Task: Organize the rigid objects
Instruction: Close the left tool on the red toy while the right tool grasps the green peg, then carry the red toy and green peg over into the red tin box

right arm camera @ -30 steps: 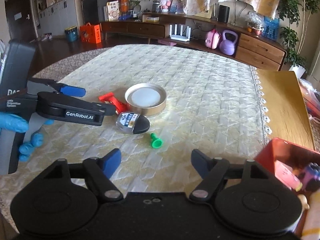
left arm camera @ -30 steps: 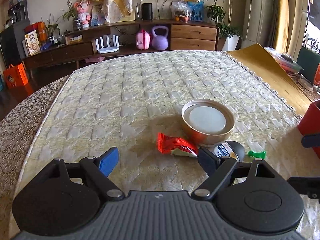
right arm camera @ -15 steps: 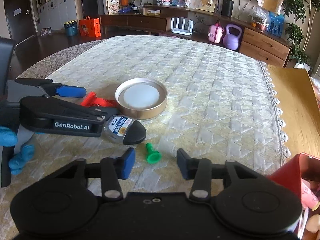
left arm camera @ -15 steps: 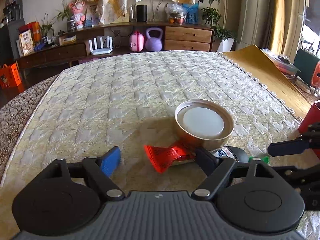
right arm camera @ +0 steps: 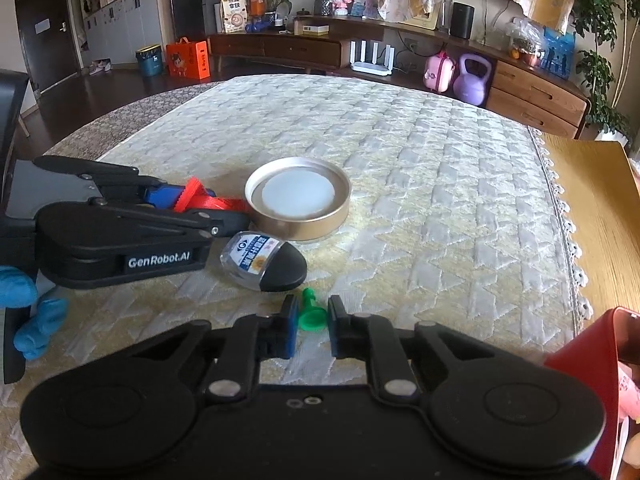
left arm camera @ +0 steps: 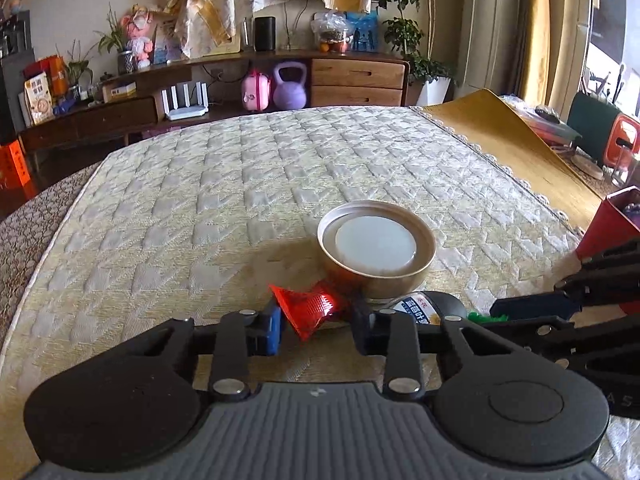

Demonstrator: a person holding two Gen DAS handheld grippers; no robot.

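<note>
Green peg (right arm camera: 311, 314) between right tool (right arm camera: 313, 325) pads, right-wrist view only.

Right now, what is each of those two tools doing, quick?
Left tool: just closed on the red snack packet.
Right tool: just closed on the small green plastic piece.

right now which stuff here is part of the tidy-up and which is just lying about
Job:
- red packet, in left gripper
- green peg, in right gripper
- small bottle
- gold lid
- red bin

Lying about:
- purple kettlebell
- pink case
- orange box
</note>
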